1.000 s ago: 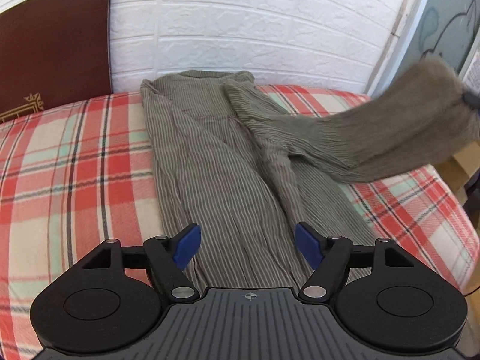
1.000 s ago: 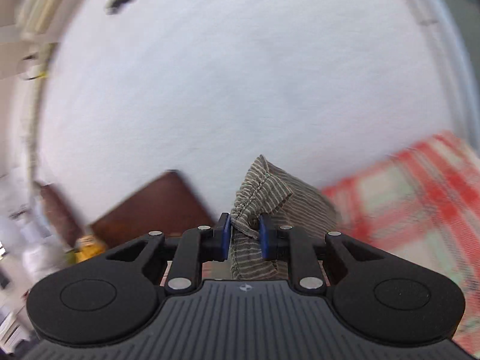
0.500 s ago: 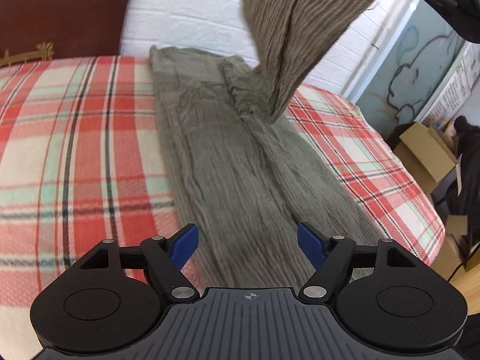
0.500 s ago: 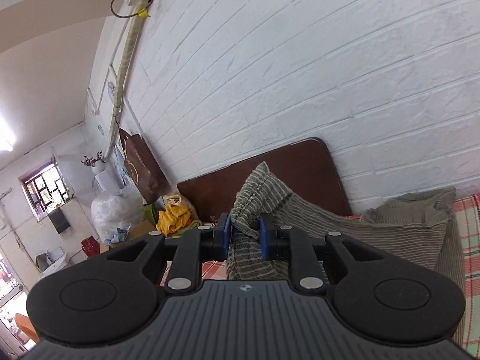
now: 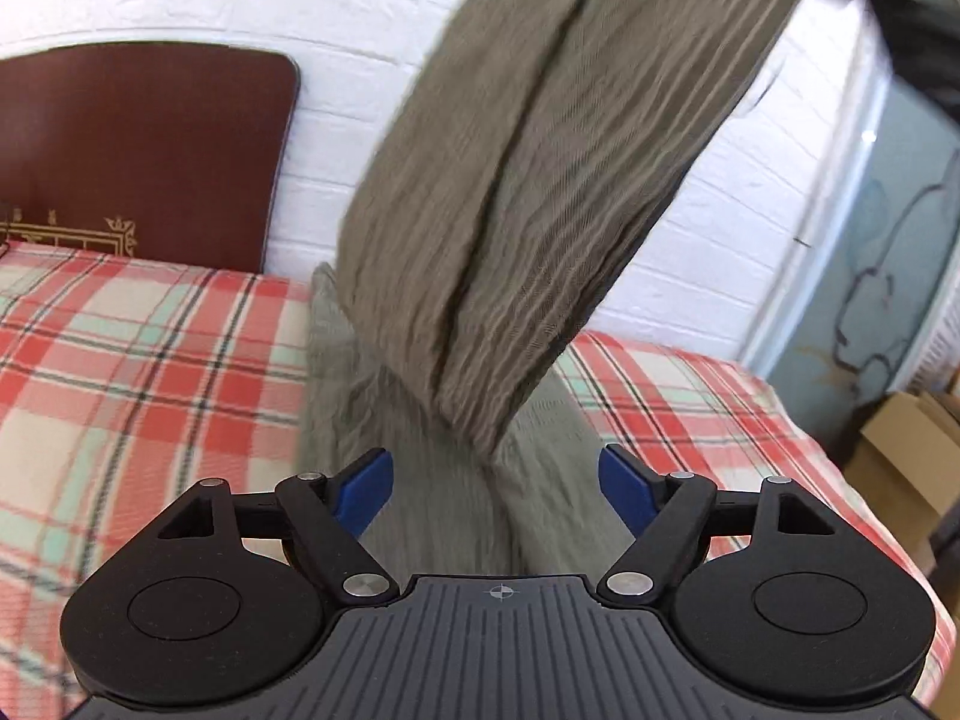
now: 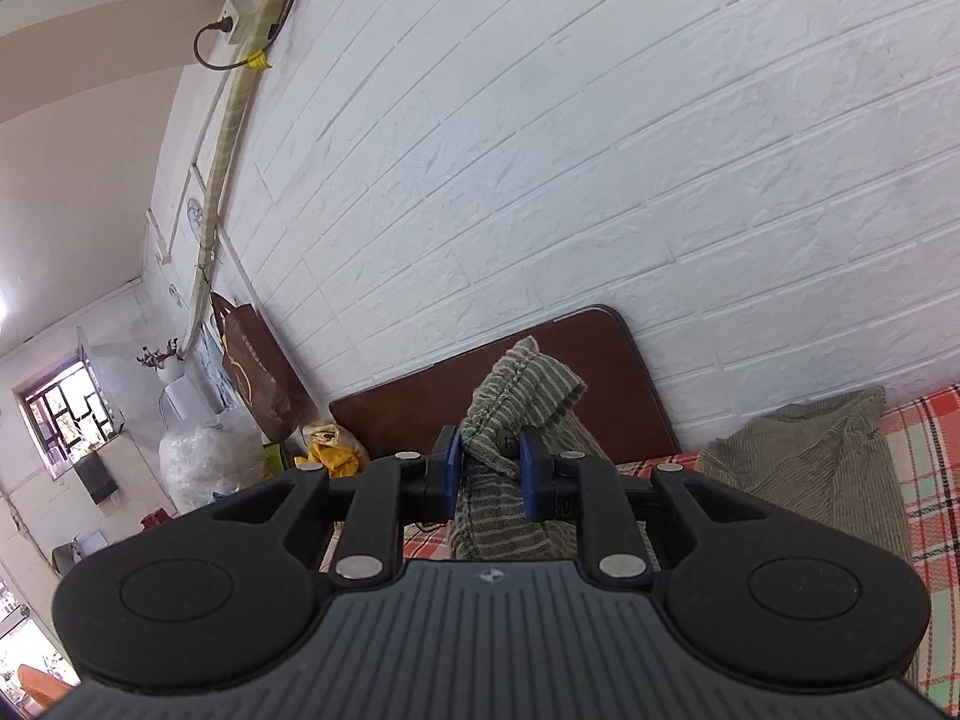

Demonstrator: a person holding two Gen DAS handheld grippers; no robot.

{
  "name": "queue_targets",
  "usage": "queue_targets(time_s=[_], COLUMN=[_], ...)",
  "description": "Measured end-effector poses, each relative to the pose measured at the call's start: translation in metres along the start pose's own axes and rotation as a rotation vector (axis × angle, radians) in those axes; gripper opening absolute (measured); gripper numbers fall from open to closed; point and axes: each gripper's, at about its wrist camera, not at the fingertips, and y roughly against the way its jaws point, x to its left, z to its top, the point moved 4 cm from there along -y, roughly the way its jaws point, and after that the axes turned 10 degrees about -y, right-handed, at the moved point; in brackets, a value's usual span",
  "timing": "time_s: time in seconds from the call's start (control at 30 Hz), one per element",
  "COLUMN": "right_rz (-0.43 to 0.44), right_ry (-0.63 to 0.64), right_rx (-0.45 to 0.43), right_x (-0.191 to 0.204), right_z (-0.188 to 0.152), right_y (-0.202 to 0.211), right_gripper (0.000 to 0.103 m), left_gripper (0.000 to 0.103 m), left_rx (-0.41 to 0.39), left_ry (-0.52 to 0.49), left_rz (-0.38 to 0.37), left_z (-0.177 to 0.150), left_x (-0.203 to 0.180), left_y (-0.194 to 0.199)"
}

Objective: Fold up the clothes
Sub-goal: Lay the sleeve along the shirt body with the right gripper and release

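Striped olive-grey trousers point(image 5: 420, 516) lie on the red plaid bedspread point(image 5: 138, 360), long axis running from the left gripper toward the white brick wall point(image 5: 372, 12), waistband end at the wall. One trouser leg point(image 5: 528, 198) is lifted off the bed — it rises diagonally from just beyond the left gripper up to the top right of the left wrist view, its surface blurred.

Left gripper point(image 5: 497, 486): blue pads spread wide, holding nothing, poised over the part of the garment lying on the bed; whether the pads touch the cloth cannot be told.

Right gripper point(image 6: 485, 474): pads pressed together on the bunched hem of the trouser leg, which sticks up past the fingertips — the rest of the leg drops out of sight beneath the gripper body. In this view the waistband end lies crumpled on the bed at right, against the wall.

A dark brown headboard point(image 5: 132, 150) leans on the wall. The leg's upper end is cut off by the left view's edge, and the near end of the trousers is hidden under the left gripper.
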Motion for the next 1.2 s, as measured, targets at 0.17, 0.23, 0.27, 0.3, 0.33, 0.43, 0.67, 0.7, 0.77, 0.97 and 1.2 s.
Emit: queue_targets(time_s=[0.17, 0.23, 0.27, 0.3, 0.33, 0.43, 0.67, 0.7, 0.77, 0.97, 1.2], right_rz=[0.018, 0.025, 0.028, 0.03, 0.029, 0.027, -0.026, -0.041, -0.091, -0.27, -0.366], right_ry=[-0.013, -0.019, -0.022, -0.026, -0.032, -0.053, -0.051, -0.047, -0.025, -0.05, -0.291], right_rx=[-0.042, -0.055, -0.06, -0.066, -0.072, -0.084, -0.117, -0.124, -0.142, -0.089, 0.097], right_x=[-0.001, -0.004, -0.005, -0.007, -0.01, -0.017, -0.027, -0.029, -0.033, -0.065, -0.112], right_z=[0.01, 0.013, 0.014, 0.015, 0.016, 0.018, 0.013, 0.011, -0.002, -0.065, -0.152], right_y=[0.013, 0.019, 0.021, 0.023, 0.025, 0.028, 0.053, 0.059, 0.077, 0.122, 0.134], right_gripper=[0.023, 0.023, 0.023, 0.023, 0.023, 0.023, 0.023, 0.023, 0.023, 0.023, 0.023], left_gripper=[0.086, 0.086, 0.086, 0.086, 0.086, 0.085, 0.021, 0.021, 0.022, 0.039, 0.042], left_rx=[0.064, 0.08, 0.088, 0.095, 0.103, 0.127, 0.197, 0.194, 0.196, 0.215, 0.275], left_ry=[0.049, 0.076, 0.09, 0.104, 0.118, 0.159, 0.141, 0.119, 0.078, -0.021, -0.176], left_rz=[0.054, 0.06, 0.063, 0.066, 0.069, 0.079, 0.055, 0.059, 0.066, 0.088, 0.068], left_z=[0.007, 0.007, 0.008, 0.008, 0.008, 0.009, 0.015, 0.017, 0.02, 0.024, 0.012], left_x=[0.001, 0.005, 0.007, 0.009, 0.011, 0.017, 0.04, 0.043, 0.048, 0.057, 0.036], left_y=[-0.04, -0.051, -0.056, -0.061, -0.067, -0.083, -0.104, -0.102, -0.1, -0.102, -0.107])
